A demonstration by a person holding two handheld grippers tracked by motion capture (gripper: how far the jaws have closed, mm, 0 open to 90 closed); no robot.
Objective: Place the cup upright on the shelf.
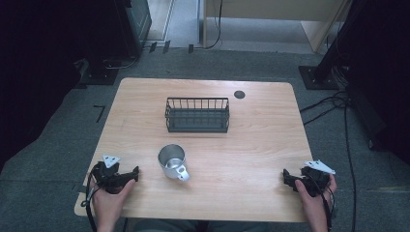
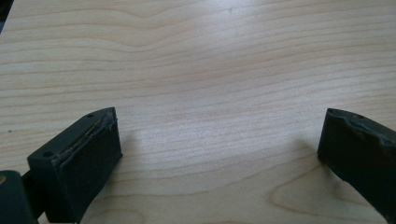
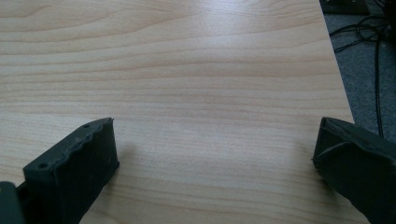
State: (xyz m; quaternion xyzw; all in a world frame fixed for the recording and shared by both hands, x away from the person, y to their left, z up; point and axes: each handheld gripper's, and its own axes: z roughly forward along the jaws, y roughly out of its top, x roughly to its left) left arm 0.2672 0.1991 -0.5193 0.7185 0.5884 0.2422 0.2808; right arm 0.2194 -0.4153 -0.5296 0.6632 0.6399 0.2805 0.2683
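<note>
A: Report the state of each gripper.

B: My left gripper (image 1: 133, 175) rested at the table's (image 1: 261, 145) near-left corner, jaws spread wide, nothing between them. My right gripper (image 1: 286, 178) rested at the near-right corner, jaws likewise spread and empty. In each gripper view, bare wood lay between the jaws.

A: Location of the metal cup?

B: The metal cup (image 1: 172, 162) stood upright near the near edge, left of centre, handle toward that edge. It sat nearer my left gripper, touching neither. The black wire basket (image 1: 197, 115) stood beyond it, toward the far edge.
</note>
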